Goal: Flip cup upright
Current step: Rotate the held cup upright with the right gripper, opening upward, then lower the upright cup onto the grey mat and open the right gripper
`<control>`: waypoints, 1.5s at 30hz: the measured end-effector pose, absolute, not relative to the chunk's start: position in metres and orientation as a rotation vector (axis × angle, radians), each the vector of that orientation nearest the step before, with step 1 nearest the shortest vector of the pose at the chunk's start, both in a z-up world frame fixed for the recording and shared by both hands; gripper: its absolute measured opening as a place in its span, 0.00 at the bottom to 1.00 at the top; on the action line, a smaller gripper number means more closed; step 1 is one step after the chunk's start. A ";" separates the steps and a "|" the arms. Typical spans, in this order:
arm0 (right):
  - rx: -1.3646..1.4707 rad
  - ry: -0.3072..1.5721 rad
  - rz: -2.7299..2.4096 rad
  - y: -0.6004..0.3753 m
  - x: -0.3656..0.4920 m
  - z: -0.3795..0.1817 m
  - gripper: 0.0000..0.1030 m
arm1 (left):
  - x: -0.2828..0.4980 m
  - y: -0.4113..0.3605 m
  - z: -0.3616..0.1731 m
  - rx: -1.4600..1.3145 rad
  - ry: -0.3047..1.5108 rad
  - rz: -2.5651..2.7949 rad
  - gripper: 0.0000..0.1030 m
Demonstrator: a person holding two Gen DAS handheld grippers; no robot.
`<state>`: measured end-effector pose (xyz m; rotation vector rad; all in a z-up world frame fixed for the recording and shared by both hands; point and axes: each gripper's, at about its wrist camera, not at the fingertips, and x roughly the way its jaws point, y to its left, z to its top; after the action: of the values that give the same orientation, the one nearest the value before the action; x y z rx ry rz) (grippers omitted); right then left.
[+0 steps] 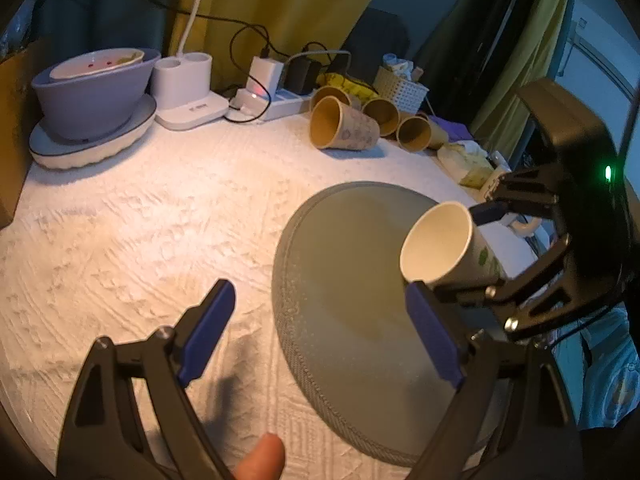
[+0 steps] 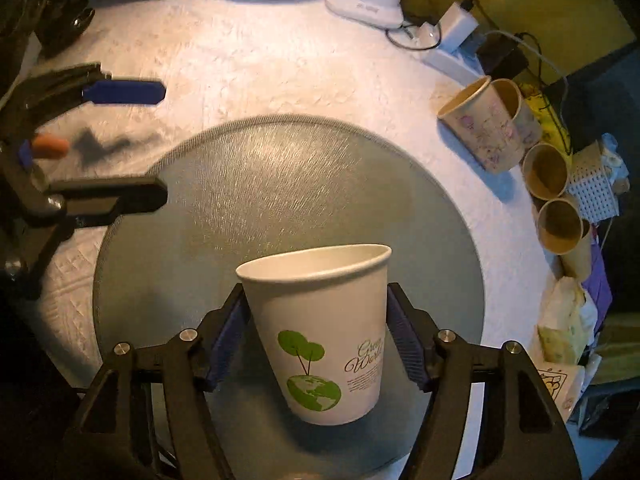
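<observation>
Setting the cup (image 2: 320, 332) down calls for levelling it first, base square to the grey round mat (image 2: 280, 168), then easing straight down before letting go. Sits mouth-up now, slightly tilted, above the mat's near part. Clamped at both sides by the right hand-held gripper (image 2: 316, 340). Left hand-held gripper (image 1: 320, 328) spread wide, gripping nothing, just beside the mat on the white counter (image 1: 140, 220).

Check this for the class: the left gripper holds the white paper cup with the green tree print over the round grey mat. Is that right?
One thing is wrong: the right gripper holds the white paper cup, as the right wrist view shows. The left gripper is open and holds nothing. The cup is over the round grey mat.
</observation>
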<state>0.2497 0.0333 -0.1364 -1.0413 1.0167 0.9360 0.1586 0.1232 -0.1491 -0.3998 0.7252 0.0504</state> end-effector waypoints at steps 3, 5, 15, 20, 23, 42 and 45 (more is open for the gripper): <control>-0.945 0.990 0.929 0.030 0.255 -0.126 0.68 | 0.157 0.123 -0.147 -0.399 0.722 0.058 0.86; -0.842 0.959 0.921 0.023 0.261 -0.118 0.68 | 0.155 0.123 -0.145 -0.398 0.721 0.063 0.86; -0.270 0.829 0.878 -0.037 0.284 -0.113 0.68 | 0.155 0.104 -0.128 -0.337 0.715 0.075 0.86; -0.152 0.793 0.827 -0.056 0.283 -0.121 0.68 | 0.164 0.092 -0.121 -0.308 0.725 0.072 0.86; -0.124 0.763 0.813 -0.068 0.276 -0.121 0.69 | 0.169 0.086 -0.119 -0.303 0.722 0.066 0.86; -0.146 0.735 0.731 -0.095 0.228 -0.122 0.73 | 0.143 0.060 -0.110 -0.260 0.698 0.074 0.86; -0.154 0.737 0.718 -0.100 0.214 -0.121 0.73 | 0.134 0.055 -0.106 -0.248 0.682 0.068 0.86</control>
<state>0.2141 -0.1001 -0.1208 -0.1536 0.7369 0.7177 0.1335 0.0552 -0.1061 -0.2479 0.6817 0.0683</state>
